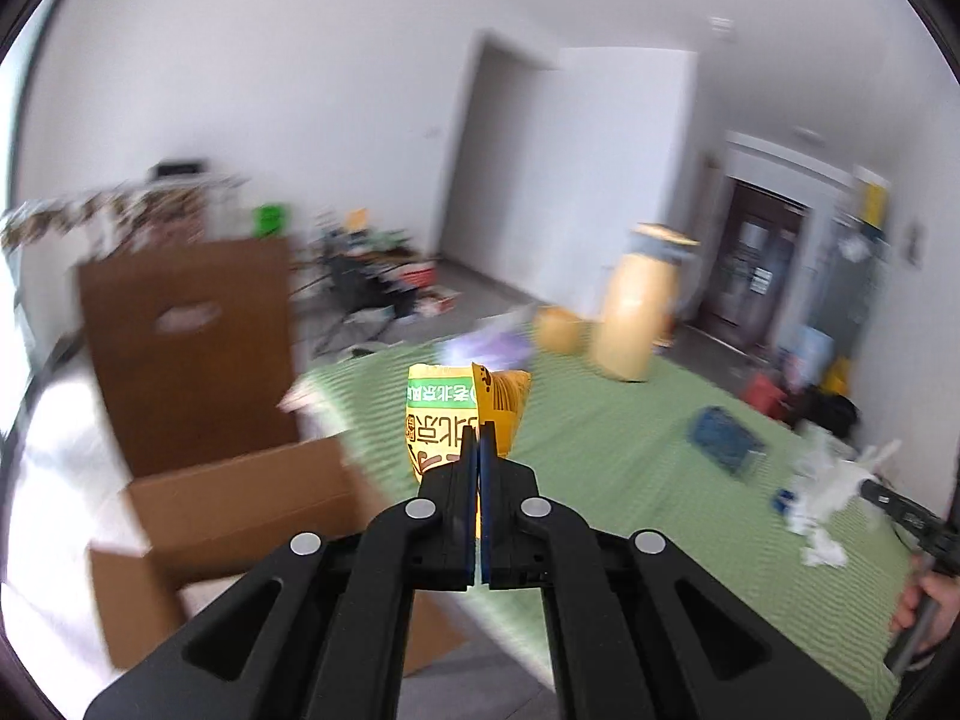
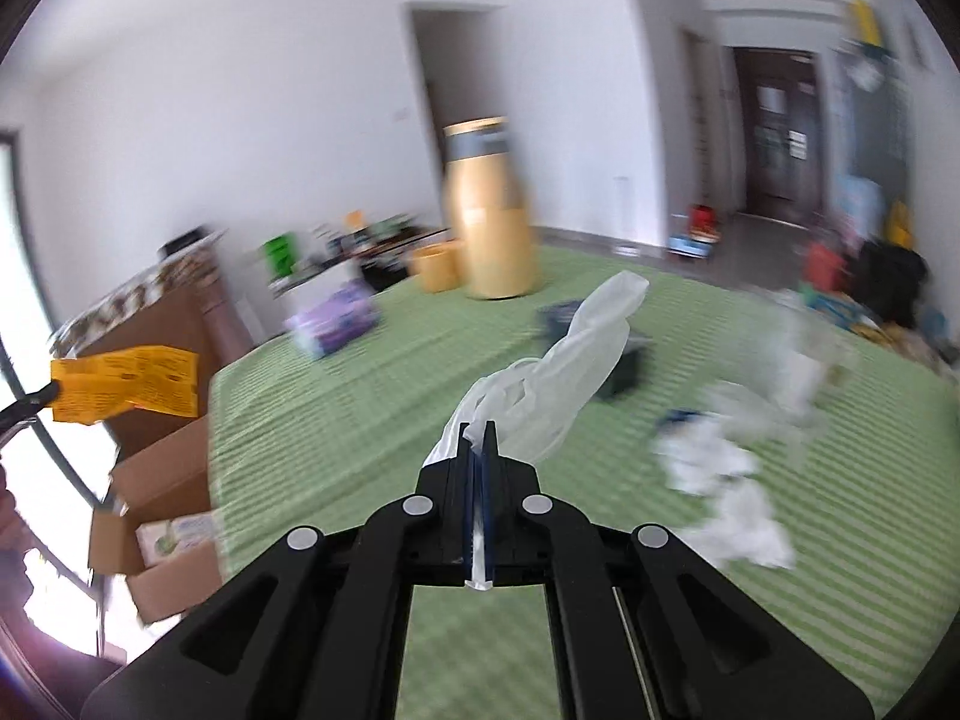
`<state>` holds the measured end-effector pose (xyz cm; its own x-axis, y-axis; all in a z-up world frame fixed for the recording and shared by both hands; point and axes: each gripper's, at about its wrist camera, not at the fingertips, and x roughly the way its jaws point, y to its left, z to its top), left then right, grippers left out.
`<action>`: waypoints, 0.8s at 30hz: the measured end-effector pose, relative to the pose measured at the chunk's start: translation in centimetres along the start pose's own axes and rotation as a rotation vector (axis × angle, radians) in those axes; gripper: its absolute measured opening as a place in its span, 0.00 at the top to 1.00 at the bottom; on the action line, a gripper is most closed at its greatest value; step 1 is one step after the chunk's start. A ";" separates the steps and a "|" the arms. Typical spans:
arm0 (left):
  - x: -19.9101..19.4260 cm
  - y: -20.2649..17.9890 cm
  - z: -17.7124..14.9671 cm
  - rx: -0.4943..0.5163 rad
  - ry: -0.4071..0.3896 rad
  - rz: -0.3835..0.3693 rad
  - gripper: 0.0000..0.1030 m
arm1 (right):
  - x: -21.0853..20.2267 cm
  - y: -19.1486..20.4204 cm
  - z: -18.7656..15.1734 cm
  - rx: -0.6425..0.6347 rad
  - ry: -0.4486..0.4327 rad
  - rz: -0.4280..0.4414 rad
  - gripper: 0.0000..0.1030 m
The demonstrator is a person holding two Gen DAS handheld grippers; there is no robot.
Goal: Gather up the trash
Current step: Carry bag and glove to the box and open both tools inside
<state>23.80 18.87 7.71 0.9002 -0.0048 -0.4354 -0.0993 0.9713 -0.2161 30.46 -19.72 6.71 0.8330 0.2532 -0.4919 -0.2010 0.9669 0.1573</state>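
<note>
both claws loaded with trash, heading for the cardboard box

left claw (image 1: 480, 429) clamped tight on yellow snack wrapper (image 1: 462, 414), pinched by one edge so it hangs clear, carried over the near edge of the green-covered worktop (image 1: 630, 468) beside the open cardboard box (image 1: 240, 498), likely the drop point. right claw (image 2: 480, 429) squeezed closed on white plastic glove (image 2: 570, 360), gripped at one end so the rest trails free above the worktop. more crumpled white tissue (image 2: 732, 498) left on the cloth at right, still to collect. tall yellow bin (image 2: 489, 210) at the far edge, untouched. heavy blur throughout.
</note>
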 end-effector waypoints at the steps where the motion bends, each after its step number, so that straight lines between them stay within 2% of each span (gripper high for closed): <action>1: 0.3 1.5 -0.2 -0.018 0.015 0.010 1.00 | 0.8 1.3 0.3 -0.022 0.007 0.019 0.98; 4: 1.5 6.9 -2.0 -0.088 0.063 0.023 1.00 | 3.9 7.2 0.8 -0.111 0.046 0.086 0.98; 6: 3.6 10.2 -3.4 -0.131 0.135 0.045 1.00 | 6.1 11.6 0.9 -0.159 0.063 0.147 0.98; 8: 6.0 12.8 -4.8 -0.167 0.206 0.038 1.00 | 7.7 14.9 0.9 -0.192 0.081 0.194 0.98; 9: 6.9 13.8 -5.3 -0.193 0.220 0.045 1.00 | 8.7 16.7 0.7 -0.211 0.095 0.221 0.98; 11: 9.6 16.1 -6.1 -0.243 0.262 -0.005 1.00 | 11.3 21.2 0.0 -0.270 0.139 0.274 0.98; 14: 14.9 18.7 -7.6 -0.342 0.342 -0.069 1.00 | 15.0 25.9 -1.0 -0.319 0.212 0.337 0.98; 15: 15.9 19.3 -8.3 -0.379 0.336 -0.065 0.98 | 16.3 27.6 -1.3 -0.339 0.235 0.350 0.98; 16: 17.2 19.6 -9.0 -0.382 0.351 -0.058 0.84 | 17.2 28.9 -1.5 -0.357 0.250 0.358 0.98; 18: 18.3 20.1 -9.7 -0.346 0.395 0.028 0.61 | 19.7 31.8 -2.2 -0.390 0.292 0.379 0.98; 20: 17.5 20.6 -9.7 -0.322 0.359 0.030 0.56 | 21.8 34.1 -2.9 -0.424 0.331 0.391 0.98; 21: 16.6 21.0 -9.5 -0.313 0.336 0.044 0.45 | 23.2 35.3 -3.5 -0.436 0.362 0.396 0.98; 22: 15.5 21.6 -9.2 -0.301 0.309 0.077 0.41 | 24.0 36.0 -3.9 -0.439 0.384 0.405 0.98; 24: 13.4 22.4 -8.8 -0.282 0.269 0.138 0.40 | 25.7 37.5 -5.2 -0.442 0.442 0.435 0.98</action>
<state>29.96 38.45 -10.63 0.7308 0.0229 -0.6822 -0.3579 0.8639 -0.3543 41.70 23.20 -4.47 0.3662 0.5139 -0.7758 -0.7294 0.6762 0.1036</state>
